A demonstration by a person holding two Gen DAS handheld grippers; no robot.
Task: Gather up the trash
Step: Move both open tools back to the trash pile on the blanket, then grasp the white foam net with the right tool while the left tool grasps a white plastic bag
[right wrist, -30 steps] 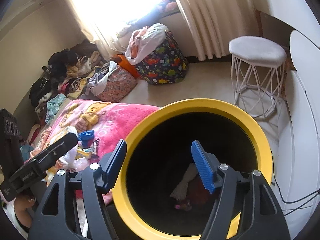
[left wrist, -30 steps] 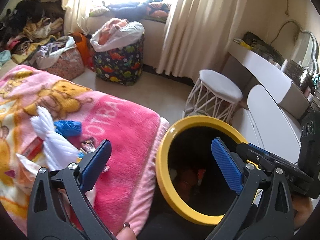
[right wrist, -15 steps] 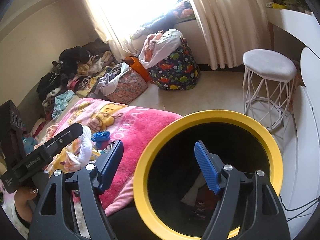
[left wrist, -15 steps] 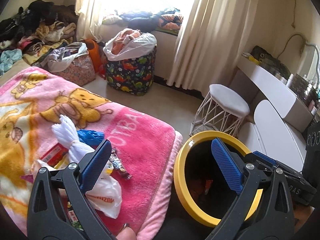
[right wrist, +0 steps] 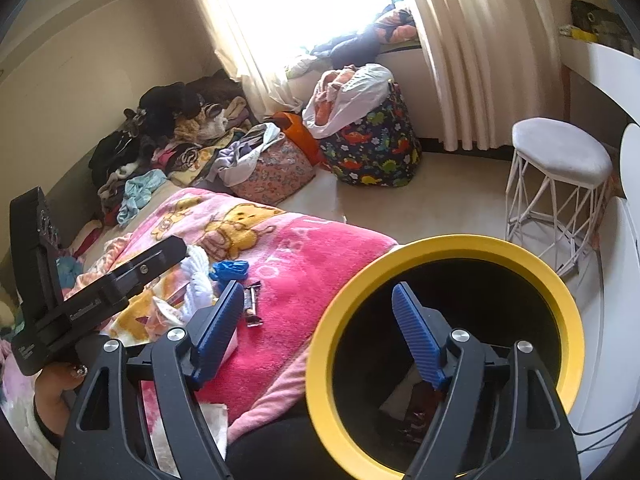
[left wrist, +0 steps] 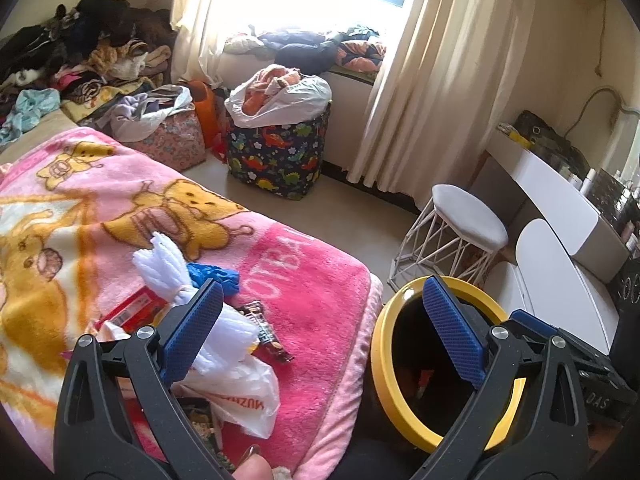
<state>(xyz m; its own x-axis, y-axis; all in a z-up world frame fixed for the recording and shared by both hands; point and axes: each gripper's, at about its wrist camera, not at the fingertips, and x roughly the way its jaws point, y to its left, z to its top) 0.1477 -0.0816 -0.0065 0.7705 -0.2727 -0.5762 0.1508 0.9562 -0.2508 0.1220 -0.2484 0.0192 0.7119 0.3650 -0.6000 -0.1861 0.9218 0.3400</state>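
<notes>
A pink cartoon blanket (left wrist: 312, 292) lies just left of the yellow-rimmed trash bin (right wrist: 340, 316), with litter on it: a white plastic bag (left wrist: 244, 396), a blue wrapper (left wrist: 216, 274), a candy wrapper (right wrist: 252, 306). Left gripper (left wrist: 320, 328) gapes empty beside the bin. The right gripper (right wrist: 316, 332), jaws just widened, holds nothing above the bin's rim.

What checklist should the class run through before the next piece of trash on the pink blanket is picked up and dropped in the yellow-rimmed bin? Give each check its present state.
1. Left hand-held gripper open and empty: ok.
2. Right hand-held gripper open and empty: ok; its jaws have just been opening, nothing between them.
3. Trash left on the pink blanket: ok; white plastic bag, blue wrapper and snack bar wrapper lie there.
4. Bin mouth unobstructed: ok.
5. Room left in the bin: ok; only a few pieces at the bottom.
6. More trash hidden under the bag: cannot tell.
</notes>
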